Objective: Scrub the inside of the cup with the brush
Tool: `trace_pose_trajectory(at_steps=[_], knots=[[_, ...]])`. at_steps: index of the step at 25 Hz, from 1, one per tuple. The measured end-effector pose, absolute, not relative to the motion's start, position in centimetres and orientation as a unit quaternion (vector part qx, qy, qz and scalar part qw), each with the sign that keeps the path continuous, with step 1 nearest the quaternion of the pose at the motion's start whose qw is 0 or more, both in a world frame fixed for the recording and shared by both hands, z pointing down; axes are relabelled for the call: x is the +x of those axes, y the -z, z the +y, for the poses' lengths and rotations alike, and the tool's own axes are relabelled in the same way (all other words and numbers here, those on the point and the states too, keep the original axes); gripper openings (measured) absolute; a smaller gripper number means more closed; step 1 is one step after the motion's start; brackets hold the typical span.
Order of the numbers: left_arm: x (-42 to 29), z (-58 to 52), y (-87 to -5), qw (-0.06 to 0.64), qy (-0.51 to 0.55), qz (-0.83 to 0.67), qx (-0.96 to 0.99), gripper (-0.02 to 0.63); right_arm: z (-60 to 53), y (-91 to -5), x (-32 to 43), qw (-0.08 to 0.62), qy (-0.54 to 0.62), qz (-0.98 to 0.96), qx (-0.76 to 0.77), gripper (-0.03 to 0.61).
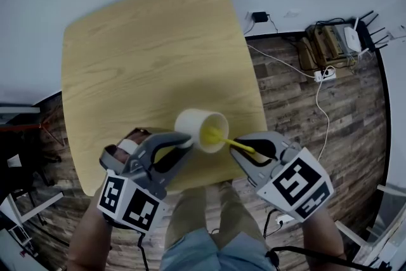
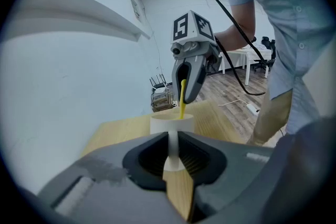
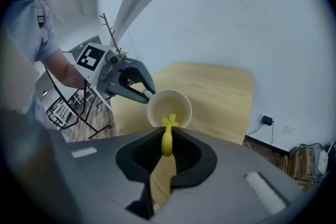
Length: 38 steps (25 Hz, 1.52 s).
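A white cup [image 1: 200, 129] is held tilted above the near edge of the wooden table [image 1: 146, 54], its mouth turned to the right. My left gripper [image 1: 183, 143] is shut on the cup's handle [image 2: 172, 150], which shows pinched between its jaws in the left gripper view. My right gripper [image 1: 251, 150] is shut on the handle of a yellow brush [image 1: 236, 145]. The brush head [image 3: 169, 121] sits just inside the cup's mouth [image 3: 170, 106], against the lower rim. The left gripper view shows the brush [image 2: 182, 100] dipping into the cup [image 2: 172, 124] from above.
The table's near edge lies right under the cup. The person's legs [image 1: 196, 212] are below it. On the plank floor at the right lie a white cable and power strip [image 1: 322, 75] and a box with a router [image 1: 331, 40].
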<state>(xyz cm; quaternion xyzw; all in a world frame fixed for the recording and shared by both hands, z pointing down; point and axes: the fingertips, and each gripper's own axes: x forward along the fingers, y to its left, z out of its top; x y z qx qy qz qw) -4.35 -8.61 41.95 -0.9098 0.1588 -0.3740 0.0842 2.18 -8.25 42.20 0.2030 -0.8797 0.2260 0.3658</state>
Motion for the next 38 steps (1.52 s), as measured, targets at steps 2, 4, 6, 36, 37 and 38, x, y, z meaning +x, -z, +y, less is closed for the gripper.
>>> trace_pose_trajectory(at_steps=[2,4,6,36,37,38], knots=[[-4.3,-8.7,-41.9,0.085,0.375,0.158,-0.909,0.075,-7.7,-42.0,1.5,0.359,-0.234,-0.883,0.195,0.038],[-4.3,-8.7,-41.9,0.088,0.376,0.156,-0.909,0.075,-7.4,-41.6,0.8,0.346,-0.243,-0.886,0.189,0.038],[-4.3,-8.6,-42.0,0.091,0.377,0.153,-0.909,0.075,-7.5,-41.0,0.2,0.333,-0.247,-0.89,0.187,0.038],[-4.1,-8.3,-42.2,0.076,0.376,0.179,-0.906,0.075,-6.7,-41.8,1.7,0.306,-0.3,-0.881,0.2,0.038],[-4.2,-8.2,-42.2,0.073,0.373,0.182,-0.907,0.075,-6.6,-41.8,1.4,0.292,-0.313,-0.881,0.2,0.038],[-4.3,-8.1,-42.2,0.069,0.371,0.186,-0.907,0.075,-6.6,-41.7,1.3,0.28,-0.324,-0.881,0.201,0.038]])
